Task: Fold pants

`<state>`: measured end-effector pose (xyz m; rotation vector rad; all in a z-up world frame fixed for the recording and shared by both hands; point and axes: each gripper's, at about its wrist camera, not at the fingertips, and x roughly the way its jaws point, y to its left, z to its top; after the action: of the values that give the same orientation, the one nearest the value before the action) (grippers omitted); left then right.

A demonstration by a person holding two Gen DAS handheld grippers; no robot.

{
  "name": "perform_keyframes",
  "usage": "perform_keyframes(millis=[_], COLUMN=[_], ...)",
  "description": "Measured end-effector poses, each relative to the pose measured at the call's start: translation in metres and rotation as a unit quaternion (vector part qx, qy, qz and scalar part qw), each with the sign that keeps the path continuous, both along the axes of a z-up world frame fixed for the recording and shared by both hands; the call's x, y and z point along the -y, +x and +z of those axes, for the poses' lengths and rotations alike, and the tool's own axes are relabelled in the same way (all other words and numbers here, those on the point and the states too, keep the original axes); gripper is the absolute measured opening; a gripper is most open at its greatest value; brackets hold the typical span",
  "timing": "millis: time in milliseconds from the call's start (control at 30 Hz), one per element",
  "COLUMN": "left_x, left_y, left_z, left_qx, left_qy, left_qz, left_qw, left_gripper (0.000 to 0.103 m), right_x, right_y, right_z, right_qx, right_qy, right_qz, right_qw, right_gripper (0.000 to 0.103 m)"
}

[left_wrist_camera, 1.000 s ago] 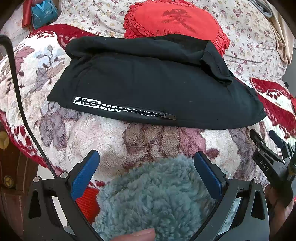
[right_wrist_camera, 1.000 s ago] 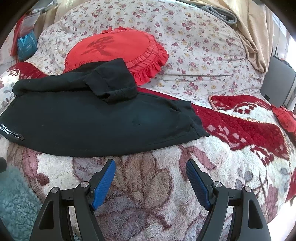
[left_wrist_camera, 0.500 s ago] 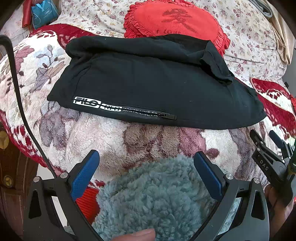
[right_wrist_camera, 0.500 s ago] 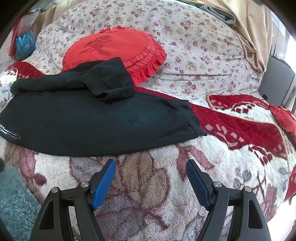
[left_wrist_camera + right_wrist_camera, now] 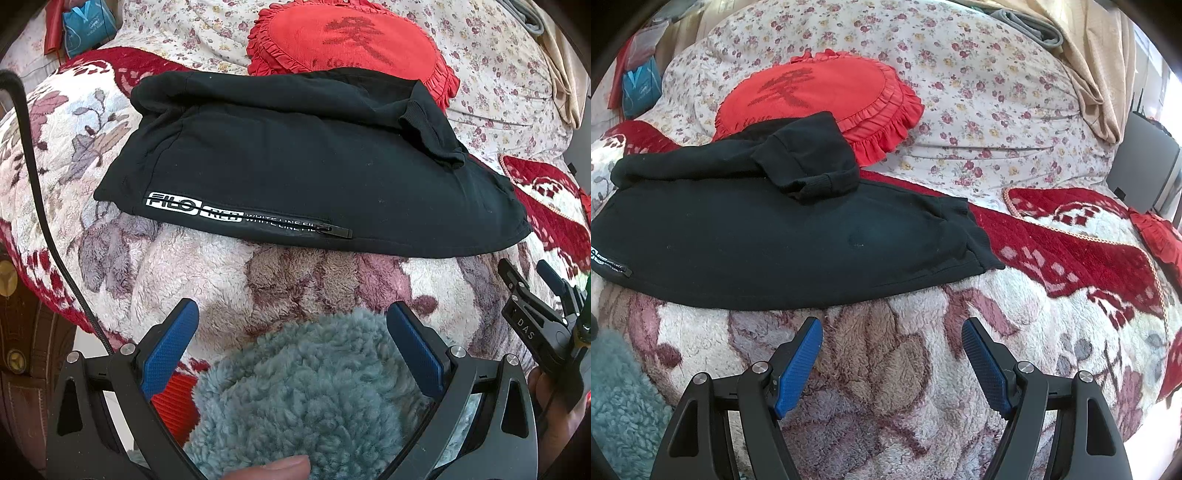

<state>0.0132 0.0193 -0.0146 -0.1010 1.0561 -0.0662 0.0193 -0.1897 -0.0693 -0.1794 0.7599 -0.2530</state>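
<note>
The black pants (image 5: 295, 166) lie folded on the fleece bedspread, with white lettering and a zipper pull (image 5: 334, 230) along the near edge. One ribbed cuff (image 5: 816, 181) is flopped over on top. My left gripper (image 5: 291, 321) stands open in front of the near edge, over a teal fuzzy sleeve (image 5: 317, 387), with nothing between its blue pads. The same pants (image 5: 775, 240) fill the left of the right wrist view. My right gripper (image 5: 892, 336) is open just short of their near hem, holding nothing. It also shows at the left view's right edge as the right gripper (image 5: 535, 291).
A round red frilled cushion (image 5: 820, 96) sits behind the pants, partly under them. The bedspread (image 5: 886, 369) has red quilted patches (image 5: 1071, 251) to the right. A floral duvet (image 5: 979, 92) lies behind. A black cable (image 5: 40, 206) runs down the left, near dark wooden furniture (image 5: 22, 350).
The right wrist view has crept slightly closer to the pants. The left gripper and the pants have not moved.
</note>
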Motion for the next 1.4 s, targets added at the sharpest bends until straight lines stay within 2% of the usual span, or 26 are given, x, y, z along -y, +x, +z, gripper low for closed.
perform_keyframes(millis=[267,367,400,467,567,633,667,767,800,900,967,1067,1133,1167,1233,1267,1300,1400], left_x=[0.0,-0.002,-0.005,-0.02,-0.055,-0.08,-0.089,-0.123,-0.137,-0.168,-0.18,-0.191,-0.2,-0.206,-0.22,-0.224,-0.228,-0.23], left_y=[0.0,0.0,0.001,0.001,0.003,0.01,0.014,0.031,0.035,0.044,0.048,0.055,0.064,0.068,0.076,0.078,0.079,0.078], left_z=[-0.001,0.0,0.003,0.015,0.038,0.041,0.038,0.016,0.007,-0.014,-0.023,-0.029,-0.03,-0.03,-0.03,-0.03,-0.03,-0.031], left_qx=[0.0,-0.001,-0.002,0.021,0.103,0.124,0.122,0.057,0.042,0.011,0.002,-0.001,0.0,0.001,0.002,0.002,0.002,0.002], left_qy=[0.002,0.0,-0.016,-0.045,-0.022,-0.014,-0.019,-0.036,-0.055,-0.114,-0.156,-0.213,-0.251,-0.277,-0.357,-0.382,-0.415,-0.482], left_qz=[0.001,0.0,-0.007,-0.003,0.023,0.02,0.015,0.003,0.011,0.035,0.041,0.048,0.056,0.063,0.077,0.082,0.082,0.074], left_qw=[1.0,1.0,0.9999,0.9988,0.9941,0.992,0.9922,0.9977,0.9976,0.9928,0.9869,0.9758,0.9664,0.9588,0.9308,0.9205,0.9061,0.8732], left_gripper=[0.102,0.102,0.102,0.102,0.102,0.102,0.102,0.102,0.102,0.102,0.102,0.102,0.102,0.102,0.102,0.102,0.102,0.102], right_x=[0.0,0.002,0.003,0.007,0.013,0.02,0.024,0.041,0.051,0.074,0.094,0.119,0.126,0.126,0.124,0.123,0.124,0.13], right_y=[0.001,0.0,-0.001,-0.003,-0.009,-0.013,-0.012,-0.003,0.003,0.022,0.028,0.032,0.033,0.033,0.033,0.031,0.03,0.029], right_z=[0.0,0.0,0.002,0.007,0.021,0.034,0.042,0.067,0.075,0.084,0.078,0.06,0.057,0.057,0.059,0.06,0.062,0.062], right_qx=[0.0,0.004,0.008,0.021,0.052,0.078,0.089,0.109,0.114,0.114,0.116,0.087,0.082,0.083,0.087,0.092,0.098,0.102], right_qy=[0.003,0.02,0.039,0.071,0.107,0.125,0.129,0.148,0.155,0.152,0.16,0.236,0.291,0.299,0.29,0.289,0.292,0.297], right_qz=[0.002,0.011,0.021,0.035,0.06,0.072,0.075,0.091,0.097,0.092,0.065,0.014,0.019,0.024,0.026,0.029,0.029,0.017], right_qw=[1.0,1.0,0.999,0.997,0.991,0.987,0.985,0.979,0.977,0.977,0.978,0.968,0.953,0.95,0.953,0.952,0.951,0.949], right_gripper=[0.076,0.076,0.076,0.076,0.076,0.076,0.076,0.076,0.076,0.076,0.076,0.075,0.075,0.075,0.075,0.075,0.075,0.075])
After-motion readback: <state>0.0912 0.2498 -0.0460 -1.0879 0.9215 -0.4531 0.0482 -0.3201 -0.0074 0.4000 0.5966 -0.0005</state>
